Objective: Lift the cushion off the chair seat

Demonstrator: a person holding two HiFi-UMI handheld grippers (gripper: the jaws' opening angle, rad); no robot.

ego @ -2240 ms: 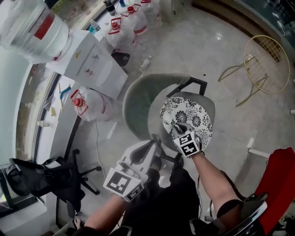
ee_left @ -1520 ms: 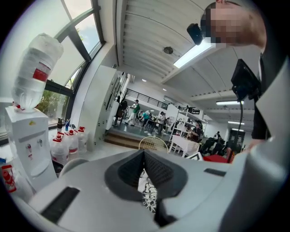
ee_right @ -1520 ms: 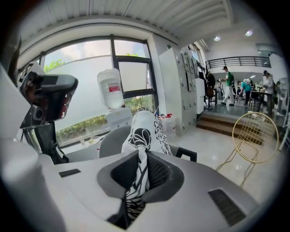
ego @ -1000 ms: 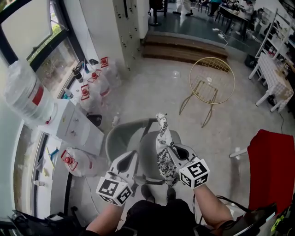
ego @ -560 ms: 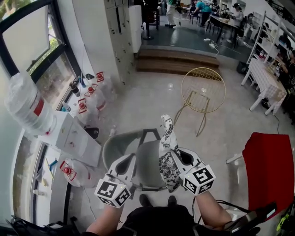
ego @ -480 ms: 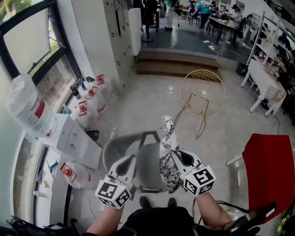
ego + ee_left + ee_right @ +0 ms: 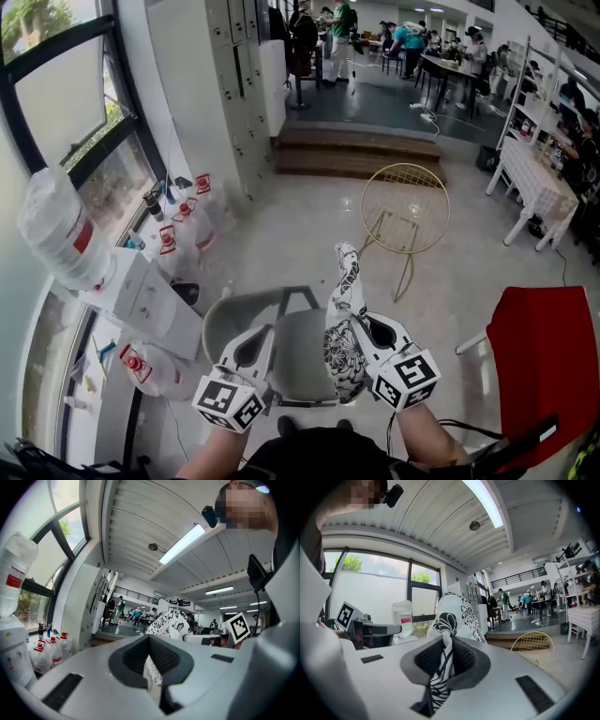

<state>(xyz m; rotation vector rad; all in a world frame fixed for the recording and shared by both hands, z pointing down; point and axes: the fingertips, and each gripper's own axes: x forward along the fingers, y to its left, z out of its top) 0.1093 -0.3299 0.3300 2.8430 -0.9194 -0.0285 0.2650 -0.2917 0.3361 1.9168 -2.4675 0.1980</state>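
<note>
Cushion is clear of the chair seat. It hangs on edge above the seat's right side, long axis vertical, with its top end reaching toward the gold wire chair beyond.

Right gripper is closed on a fold of the cover. In the right gripper view the striped fabric is pinched flat between the dark pads, and the rest of the cushion stands up past them.

Left gripper holds nothing. It hovers over the seat's left side, just beside the cushion but not touching it. The left gripper view shows its jaws nearly together with only a thin slit between them. The patterned cover shows through and above that slit, beyond the jaws.

Step in hand, as I judge it, is carrying the lift through.
- The hold is only a pinch of cloth near the lower end, so the weight hangs from one fold. Moving smoothly without swinging should stop the cover from sliding out of the pads.
- The bottom corner looks low against the seat from above. Raise it a little before moving sideways so it does not drag on the seat or the grey chair back.
- The left gripper is well placed to steady the free edge if the cushion starts to fold over.

Appearance of the cushion:
- White cover with a bold black floral print.
- Black-and-white striping where it is bunched in the jaws.
- Thin, soft and floppy, bending slightly under its own weight.
- Rounded outline as far as the edge-on view shows.
</note>
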